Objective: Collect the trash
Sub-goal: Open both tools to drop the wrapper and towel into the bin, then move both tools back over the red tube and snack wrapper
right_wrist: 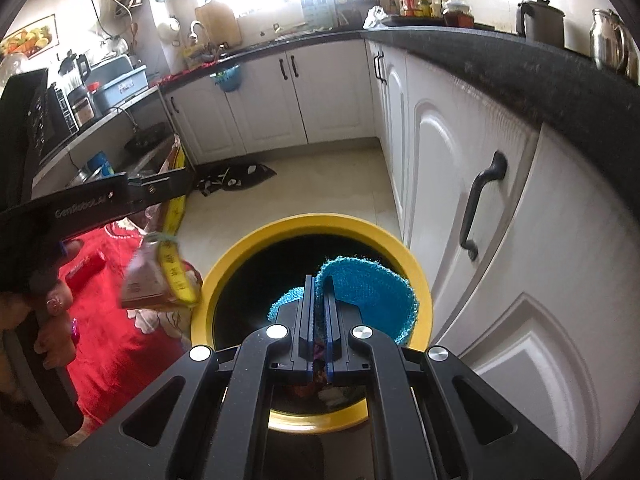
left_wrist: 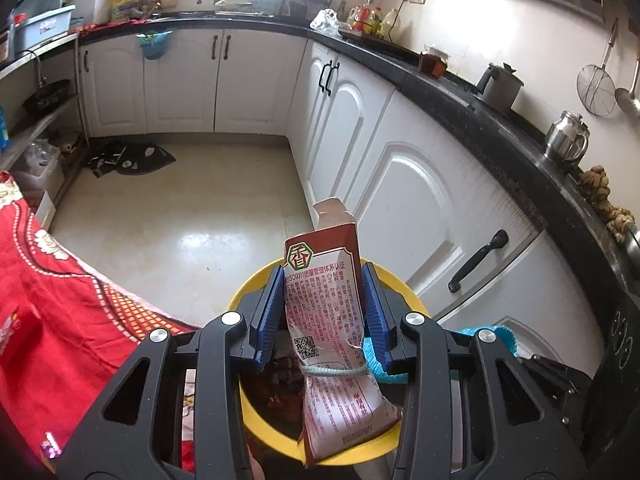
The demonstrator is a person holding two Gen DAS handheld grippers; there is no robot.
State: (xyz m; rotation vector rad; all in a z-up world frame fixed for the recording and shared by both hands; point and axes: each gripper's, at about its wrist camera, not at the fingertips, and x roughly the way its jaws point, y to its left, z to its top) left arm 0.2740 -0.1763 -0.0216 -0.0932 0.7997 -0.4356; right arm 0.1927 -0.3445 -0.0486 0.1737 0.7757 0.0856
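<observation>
- White cabinet doors with dark handles (right_wrist: 482, 204) and a black countertop (left_wrist: 472, 92) are seen running ahead and to the right of both tongs; a pale tiled floor (left_wrist: 188, 196) lies beyond, with a dark mat (left_wrist: 132, 159) at the far corner.
- Directly below and ahead of both tongs, a yellow-rimmed bin (right_wrist: 320, 224) is seen with its dark mouth open upward.
- The left gripper (left_wrist: 324, 304) is clenched on a red-and-white printed packet (left_wrist: 324, 300), which is tied round with a greenish string (left_wrist: 334, 371). The packet's long axis runs along the fingers, one end pointing ahead and the other hanging back under the tongs, above the bin's near rim.
- The right gripper (right_wrist: 319, 320) is pinched tight on a teal knitted cloth (right_wrist: 368, 292), whose loose fold bulges to the right of the fingers, over the bin's opening.
- From the right wrist view, the left tongs and packet are seen to the left, just beside or slightly outside the bin's left rim; the exact overlap cannot be told.
- The right gripper is judged better centred for a drop; the left may need a small shift rightward.
- Red patterned fabric (left_wrist: 48, 280) is seen to the left of the bin.
</observation>
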